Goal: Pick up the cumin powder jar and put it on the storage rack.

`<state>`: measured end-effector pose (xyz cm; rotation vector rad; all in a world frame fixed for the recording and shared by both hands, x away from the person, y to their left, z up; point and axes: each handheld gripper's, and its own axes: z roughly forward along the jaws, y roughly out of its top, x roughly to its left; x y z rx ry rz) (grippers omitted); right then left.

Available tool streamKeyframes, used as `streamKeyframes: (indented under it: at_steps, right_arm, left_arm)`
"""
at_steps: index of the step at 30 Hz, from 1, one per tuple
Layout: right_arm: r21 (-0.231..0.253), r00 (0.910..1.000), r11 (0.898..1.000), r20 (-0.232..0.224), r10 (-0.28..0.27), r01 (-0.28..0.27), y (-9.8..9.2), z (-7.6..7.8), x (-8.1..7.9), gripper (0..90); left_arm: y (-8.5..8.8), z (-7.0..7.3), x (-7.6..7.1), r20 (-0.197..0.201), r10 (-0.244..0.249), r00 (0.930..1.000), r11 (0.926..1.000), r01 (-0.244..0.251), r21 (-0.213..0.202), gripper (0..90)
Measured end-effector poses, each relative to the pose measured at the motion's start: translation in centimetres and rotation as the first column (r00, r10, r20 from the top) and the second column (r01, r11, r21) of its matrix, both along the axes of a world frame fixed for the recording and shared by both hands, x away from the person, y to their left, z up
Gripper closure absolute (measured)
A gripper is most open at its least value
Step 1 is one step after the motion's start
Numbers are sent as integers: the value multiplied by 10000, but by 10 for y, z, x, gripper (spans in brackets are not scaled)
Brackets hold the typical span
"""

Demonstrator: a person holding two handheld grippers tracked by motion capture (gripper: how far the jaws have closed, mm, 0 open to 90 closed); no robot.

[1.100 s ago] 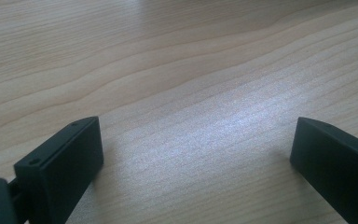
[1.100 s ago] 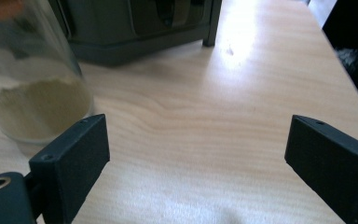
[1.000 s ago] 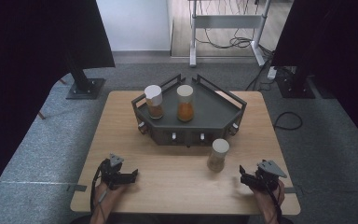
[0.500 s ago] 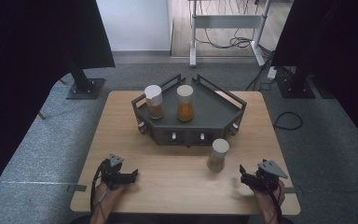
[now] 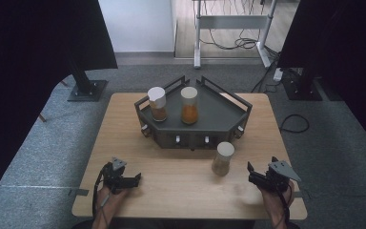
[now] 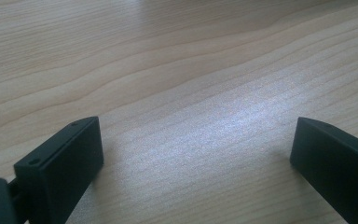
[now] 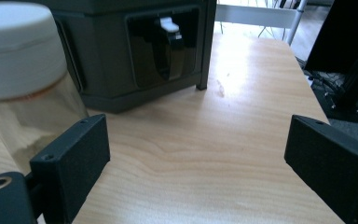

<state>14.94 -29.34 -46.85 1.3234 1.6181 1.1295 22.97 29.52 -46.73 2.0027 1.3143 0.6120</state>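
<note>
High view first: your left tongs (image 5: 124, 180) rest low at the near left of the desk (image 5: 124, 129), and your right tongs (image 5: 263, 177) sit at the near right, both spread wide with nothing between them. The jar (image 5: 222, 159) nearest your right tongs stands upright on the bare wood, just in front of the dark rack (image 5: 219, 112) and apart from it. It has a white lid and pale contents at the bottom. 2 more jars stand on the rack's top, one with brown powder (image 5: 157, 104) and one with orange (image 5: 189, 105), so the lone jar looks like the next one to join them. That is a judgement, not something the frame proves.

Left gripper view: your left tongs (image 6: 193, 154) hang open over plain wood grain, close to the surface and aimed at no object. That hand reads as parked, leaving the work to the other side.

Right gripper view: your right tongs (image 7: 196, 154) are open as well, holding nothing. The jar (image 7: 25, 88) sits at the left, partly behind the left jaw rather than between the 2 jaws, so you are offset from it. Behind it is the rack's front wall (image 7: 121, 60), with a recessed panel and a small white switch (image 7: 168, 25). To take the jar, you would likely need to swing the tongs leftward until the glass body is centred, then close below the lid, where the sides are straight.
</note>
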Motion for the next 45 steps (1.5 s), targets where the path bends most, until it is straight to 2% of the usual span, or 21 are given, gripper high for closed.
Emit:
streamKeyframes:
  at_steps: [13,25,36,45]
  right_arm:
    - [134,9986,9998,517,-142,135,1,14,0,62]
    - [155,9932,9995,1126,-292,276,0,27,-3,67]
    - [220,9928,9997,1187,-163,137,5,28,0,67]
    - [180,9918,9993,1245,290,-315,18,29,8,67]
  left_arm:
    - [0,0,0,-2,-1,10000,10000,1,-2,22]
    - [0,0,0,-1,0,10000,10000,0,0,22]
    - [0,0,0,-1,-1,10000,10000,1,-2,22]
    - [0,0,0,-1,0,10000,10000,0,-2,22]
